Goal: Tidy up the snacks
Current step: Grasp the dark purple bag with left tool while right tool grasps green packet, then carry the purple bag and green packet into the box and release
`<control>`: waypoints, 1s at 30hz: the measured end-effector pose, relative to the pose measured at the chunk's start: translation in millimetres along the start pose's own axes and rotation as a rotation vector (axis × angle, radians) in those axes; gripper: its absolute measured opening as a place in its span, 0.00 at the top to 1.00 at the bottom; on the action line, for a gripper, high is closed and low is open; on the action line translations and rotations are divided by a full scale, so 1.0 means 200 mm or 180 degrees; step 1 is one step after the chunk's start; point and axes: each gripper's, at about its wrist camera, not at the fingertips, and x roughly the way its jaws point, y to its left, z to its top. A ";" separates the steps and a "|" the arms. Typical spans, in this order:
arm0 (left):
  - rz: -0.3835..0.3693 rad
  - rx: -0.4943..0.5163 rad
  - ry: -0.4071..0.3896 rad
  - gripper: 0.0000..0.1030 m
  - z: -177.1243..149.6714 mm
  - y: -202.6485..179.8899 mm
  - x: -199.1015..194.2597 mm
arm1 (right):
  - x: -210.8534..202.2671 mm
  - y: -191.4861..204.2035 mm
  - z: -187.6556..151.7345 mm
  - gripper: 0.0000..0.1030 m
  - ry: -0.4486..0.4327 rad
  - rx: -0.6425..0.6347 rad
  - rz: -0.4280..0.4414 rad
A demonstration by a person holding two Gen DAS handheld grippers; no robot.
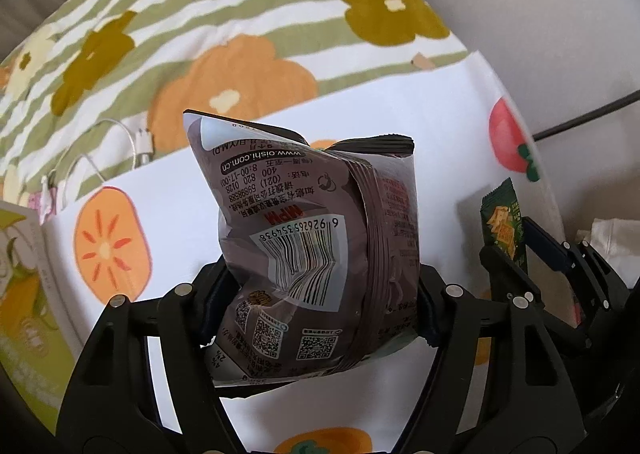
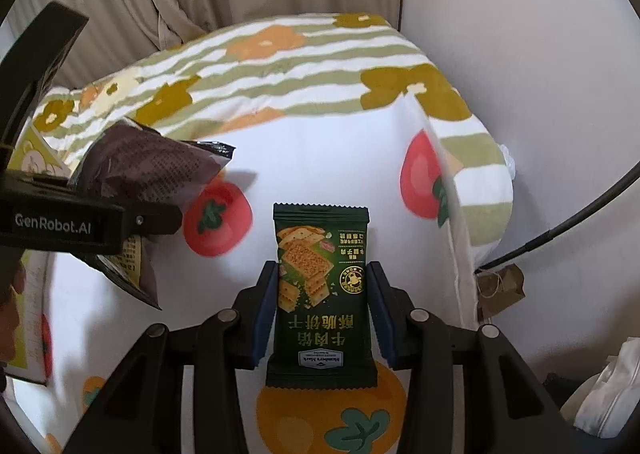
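Note:
A puffy brown snack bag (image 1: 304,246) with a barcode on its back stands upright between the jaws of my left gripper (image 1: 320,294), which is shut on it and pinches its lower half. In the right wrist view the same bag (image 2: 148,169) hangs off the white sheet at the left, held by the left gripper (image 2: 132,221). My right gripper (image 2: 322,274) is shut on a flat dark green cracker packet (image 2: 320,294), its blue pads pressing both long edges. That packet (image 1: 502,221) also shows at the right edge of the left wrist view.
Underneath lies a white sheet (image 2: 320,165) printed with red and orange fruit. Behind it sits a green-striped floral quilt (image 2: 280,65). A green box (image 1: 24,294) stands at the left and a white charging cable (image 1: 140,141) lies on the quilt. A brown paper bag (image 2: 500,286) and a black cable (image 2: 560,230) are at the right.

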 end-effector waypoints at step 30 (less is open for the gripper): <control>0.0356 -0.1197 -0.1350 0.33 -0.85 1.22 -1.43 | -0.89 1.33 0.25 0.61 -0.0809 -0.0892 0.1307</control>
